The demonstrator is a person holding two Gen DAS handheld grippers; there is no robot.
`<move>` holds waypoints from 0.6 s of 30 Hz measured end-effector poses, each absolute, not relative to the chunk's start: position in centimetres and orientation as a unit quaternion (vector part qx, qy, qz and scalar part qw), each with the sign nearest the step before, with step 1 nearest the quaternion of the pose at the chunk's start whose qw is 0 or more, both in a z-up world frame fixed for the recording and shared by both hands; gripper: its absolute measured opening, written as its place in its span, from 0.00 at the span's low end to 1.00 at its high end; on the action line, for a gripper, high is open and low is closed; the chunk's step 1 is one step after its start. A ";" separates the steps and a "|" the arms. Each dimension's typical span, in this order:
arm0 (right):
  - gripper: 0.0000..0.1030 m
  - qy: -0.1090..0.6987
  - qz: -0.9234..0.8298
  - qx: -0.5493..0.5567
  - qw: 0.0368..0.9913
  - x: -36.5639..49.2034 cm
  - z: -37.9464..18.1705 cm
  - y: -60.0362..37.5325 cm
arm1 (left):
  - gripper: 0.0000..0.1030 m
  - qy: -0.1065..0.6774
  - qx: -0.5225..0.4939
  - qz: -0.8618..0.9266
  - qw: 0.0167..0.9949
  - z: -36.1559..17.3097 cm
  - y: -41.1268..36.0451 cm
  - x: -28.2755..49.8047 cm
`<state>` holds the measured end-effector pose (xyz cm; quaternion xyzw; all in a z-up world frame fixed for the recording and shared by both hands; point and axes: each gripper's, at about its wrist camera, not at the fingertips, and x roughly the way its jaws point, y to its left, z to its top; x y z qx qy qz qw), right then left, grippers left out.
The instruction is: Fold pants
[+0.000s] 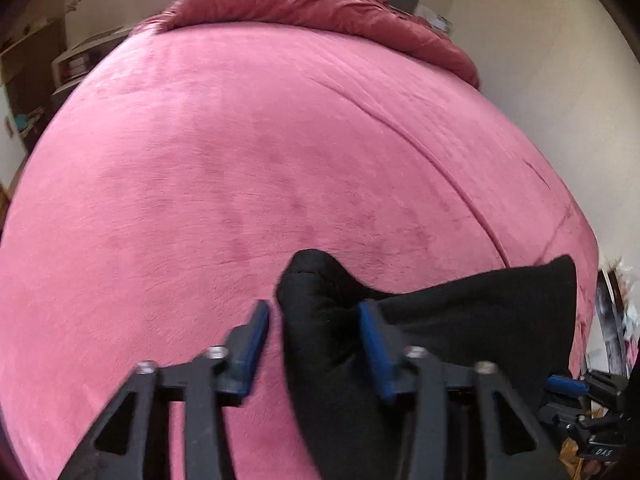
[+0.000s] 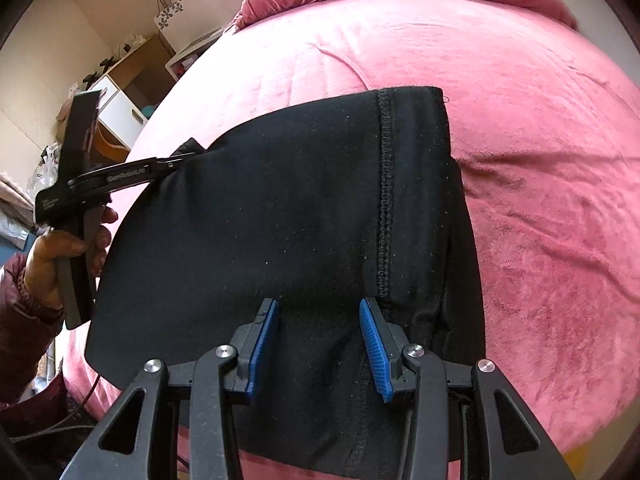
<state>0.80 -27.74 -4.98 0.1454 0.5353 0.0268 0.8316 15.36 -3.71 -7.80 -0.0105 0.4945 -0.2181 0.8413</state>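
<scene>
you had soft, even daylight over the pink bedspread [image 1: 280, 140], with no hard shadows or glare. both fisheye views bowed the bed strongly and went dark at the corners. your left wrist view was smeared by motion blur; the right wrist view stayed sharp.

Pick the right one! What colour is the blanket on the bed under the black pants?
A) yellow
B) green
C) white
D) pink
D, because the fuzzy blanket spread over the bed around and under the black pants is pink in both wrist views.
</scene>
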 end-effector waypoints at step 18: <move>0.73 0.477 0.009 0.191 0.858 -1.0 -1.4 -31.3 | 0.84 0.511 -0.147 -0.311 0.788 -8.4 3.4 6.1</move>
